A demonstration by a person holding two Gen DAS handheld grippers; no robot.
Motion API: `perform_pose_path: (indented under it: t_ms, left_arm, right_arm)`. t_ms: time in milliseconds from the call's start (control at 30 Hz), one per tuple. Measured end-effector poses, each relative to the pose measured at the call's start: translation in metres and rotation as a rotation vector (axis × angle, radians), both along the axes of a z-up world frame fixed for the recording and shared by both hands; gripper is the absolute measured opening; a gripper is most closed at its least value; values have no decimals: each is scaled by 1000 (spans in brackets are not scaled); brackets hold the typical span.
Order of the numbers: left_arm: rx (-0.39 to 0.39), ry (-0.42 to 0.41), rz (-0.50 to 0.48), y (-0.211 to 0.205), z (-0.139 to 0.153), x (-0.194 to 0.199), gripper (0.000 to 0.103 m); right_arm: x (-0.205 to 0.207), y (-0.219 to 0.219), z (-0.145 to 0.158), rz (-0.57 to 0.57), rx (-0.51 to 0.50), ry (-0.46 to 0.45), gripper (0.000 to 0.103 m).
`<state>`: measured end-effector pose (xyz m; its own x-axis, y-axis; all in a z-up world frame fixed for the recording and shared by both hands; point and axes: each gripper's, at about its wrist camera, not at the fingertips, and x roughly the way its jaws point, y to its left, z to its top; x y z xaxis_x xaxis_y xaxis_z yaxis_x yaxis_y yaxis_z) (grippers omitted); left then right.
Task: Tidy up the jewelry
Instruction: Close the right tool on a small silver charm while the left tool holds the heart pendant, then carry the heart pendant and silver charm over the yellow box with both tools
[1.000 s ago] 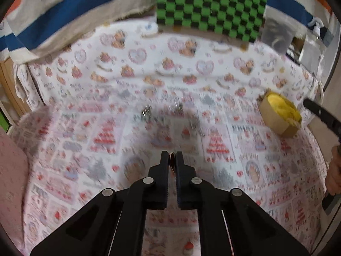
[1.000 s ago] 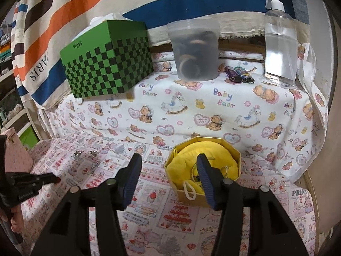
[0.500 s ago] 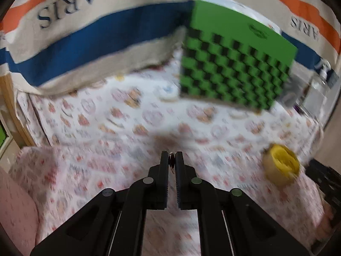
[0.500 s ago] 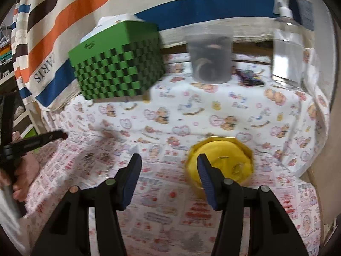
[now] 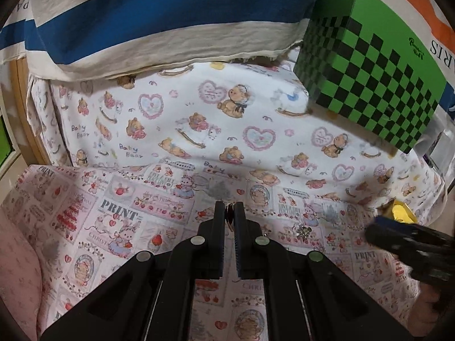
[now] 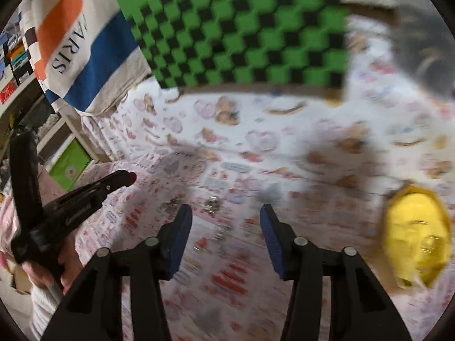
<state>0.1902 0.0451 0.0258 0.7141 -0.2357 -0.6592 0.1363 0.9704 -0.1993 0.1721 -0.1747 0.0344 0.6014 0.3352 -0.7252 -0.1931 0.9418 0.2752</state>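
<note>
My left gripper (image 5: 229, 209) is shut on a small red piece of jewelry (image 5: 229, 216), held above the patterned cloth; it also shows at the left of the right wrist view (image 6: 129, 175). My right gripper (image 6: 226, 213) is open and empty, above several small silver jewelry pieces (image 6: 213, 203) on the cloth; the same pieces show in the left wrist view (image 5: 302, 230). The yellow-lined box (image 6: 416, 236) sits at the right, with a thin ring-like piece in it. It shows small at the right edge of the left wrist view (image 5: 401, 213), behind my right gripper (image 5: 398, 238).
A green and black checkered box (image 5: 369, 76) stands on the raised shelf behind, also in the right wrist view (image 6: 241, 34). A striped fabric (image 5: 142, 14) hangs at the back. A blurred grey container (image 6: 423, 54) is at the upper right. A pink cushion (image 5: 17, 270) lies at the left.
The left gripper has swung left and down, still shut on the red piece. The right gripper has swung left, from above the yellow box to above the loose pieces.
</note>
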Motion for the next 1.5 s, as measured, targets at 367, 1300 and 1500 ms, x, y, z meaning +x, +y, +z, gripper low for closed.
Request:
perform_pose_path:
  t_ms: [367, 1300, 1500]
  left_arm:
    - [-7, 14, 29, 6, -4, 2, 5]
    - [6, -47, 47, 8, 4, -8, 5]
    - [28, -44, 30, 0, 1, -9, 5]
  right_arm:
    - [47, 29, -37, -13, 2, 135, 29]
    - [-4, -35, -20, -14, 206, 148, 8]
    - [-16, -45, -26, -93, 52, 145, 8]
